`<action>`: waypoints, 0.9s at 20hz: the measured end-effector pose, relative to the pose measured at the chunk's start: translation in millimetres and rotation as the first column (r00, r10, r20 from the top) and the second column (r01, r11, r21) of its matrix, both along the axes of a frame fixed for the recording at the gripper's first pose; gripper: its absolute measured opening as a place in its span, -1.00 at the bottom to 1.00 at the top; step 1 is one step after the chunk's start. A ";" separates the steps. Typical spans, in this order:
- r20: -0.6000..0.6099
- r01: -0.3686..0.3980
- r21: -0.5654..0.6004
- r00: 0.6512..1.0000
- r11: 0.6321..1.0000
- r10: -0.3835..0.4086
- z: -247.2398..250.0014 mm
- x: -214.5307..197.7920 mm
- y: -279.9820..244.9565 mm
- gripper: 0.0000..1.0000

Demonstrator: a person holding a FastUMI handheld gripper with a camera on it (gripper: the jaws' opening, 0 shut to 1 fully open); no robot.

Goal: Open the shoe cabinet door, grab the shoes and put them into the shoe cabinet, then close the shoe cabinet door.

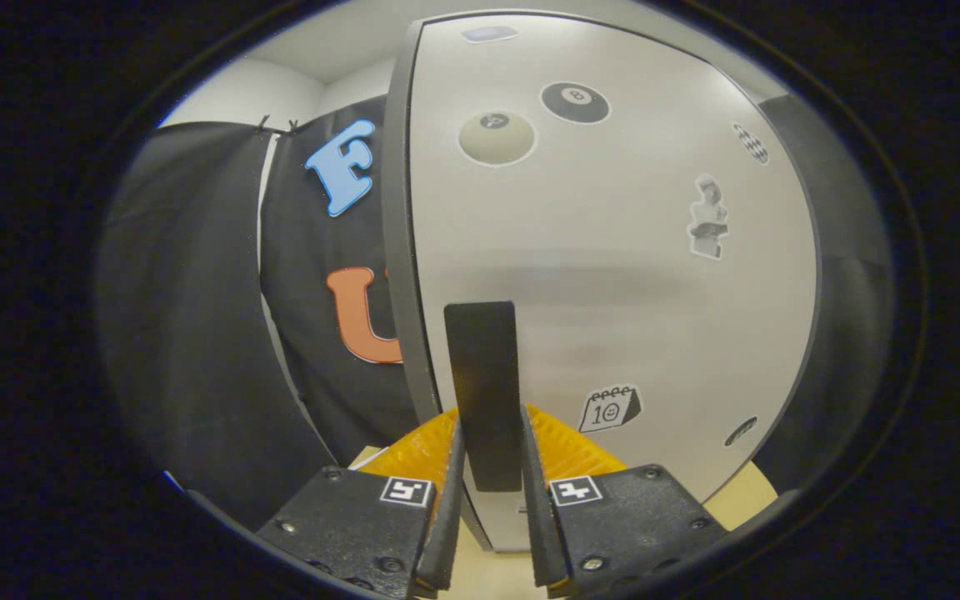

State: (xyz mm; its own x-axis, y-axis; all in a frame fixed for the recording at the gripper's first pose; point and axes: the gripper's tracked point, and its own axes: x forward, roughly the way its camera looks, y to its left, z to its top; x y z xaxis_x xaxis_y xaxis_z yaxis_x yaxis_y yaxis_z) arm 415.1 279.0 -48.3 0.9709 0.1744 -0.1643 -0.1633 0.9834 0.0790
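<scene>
Item: shoe cabinet door (613, 275), pale, sticker-dotted, with a dark upright handle (481, 392) near its left edge.

Claw (490, 492): my fingers (449, 508) stand narrowly apart with the handle's lower end between them, both sides looking pressed against it; I judge the handle gripped.

Position: door directly ahead of my claw and very close, the handle running up beyond my fingertips. The dark cabinet edge (397, 250) sits just left of the door. I cannot tell whether the door is fully seated or slightly ajar.

Progress: early, by my judgement. Door-opening step in hand. Shoes yet to be grabbed and stowed; door closing yet to come.

Support: pale bench (747, 500) beneath the cabinet.
</scene>
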 end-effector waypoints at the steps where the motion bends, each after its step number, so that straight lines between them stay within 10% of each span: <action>1: -0.003 -0.012 -0.004 1.000 1.000 0.012 -2.7 -1.3 -0.3 -0.26; 18: 0.011 -0.066 0.002 0.998 0.998 0.066 3.4 -153.4 -74.2 -0.47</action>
State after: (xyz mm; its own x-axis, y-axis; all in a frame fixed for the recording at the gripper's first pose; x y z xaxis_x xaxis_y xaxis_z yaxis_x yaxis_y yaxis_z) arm 261.7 204.8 -45.0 0.9590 0.2383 -0.1532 -0.2284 0.9703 0.0794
